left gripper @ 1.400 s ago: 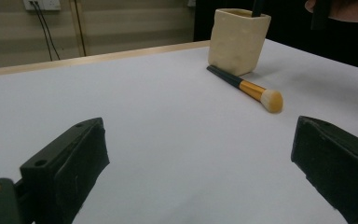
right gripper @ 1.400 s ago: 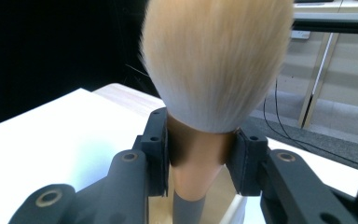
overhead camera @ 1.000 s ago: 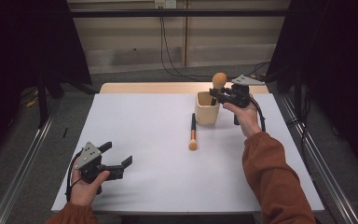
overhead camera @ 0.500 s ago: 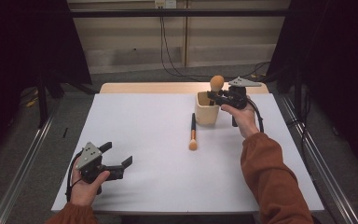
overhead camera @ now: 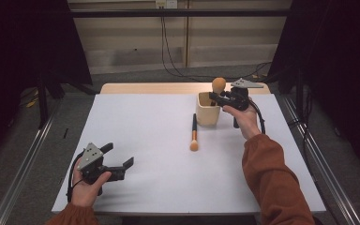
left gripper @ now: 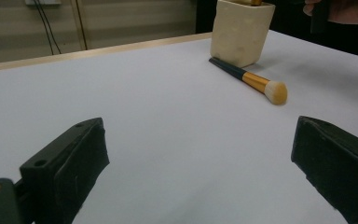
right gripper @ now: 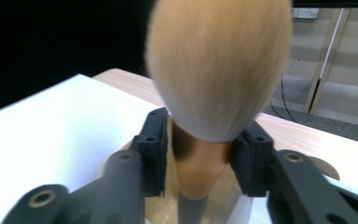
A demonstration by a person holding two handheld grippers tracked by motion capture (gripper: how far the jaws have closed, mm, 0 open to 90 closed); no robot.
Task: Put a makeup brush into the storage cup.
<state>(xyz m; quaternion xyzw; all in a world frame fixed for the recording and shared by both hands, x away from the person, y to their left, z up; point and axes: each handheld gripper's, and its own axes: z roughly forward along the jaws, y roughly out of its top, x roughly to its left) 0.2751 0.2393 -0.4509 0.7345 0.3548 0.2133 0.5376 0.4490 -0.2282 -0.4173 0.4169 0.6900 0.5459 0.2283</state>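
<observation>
Right gripper view: the right hand-held gripper (right gripper: pixel 200 154) clamps a fluffy brush (right gripper: pixel 216 70) upright over the cream cup (overhead camera: pixel 207 111).

No text, label, brand, number or sign can be read in any of the views. The cream holder (overhead camera: pixel 207 111), the brush (overhead camera: pixel 193 135) laid on the white bench (overhead camera: pixel 168 140) and the black tongs are seen to be unmarked, and the wall outlets are too small to be made out.
</observation>
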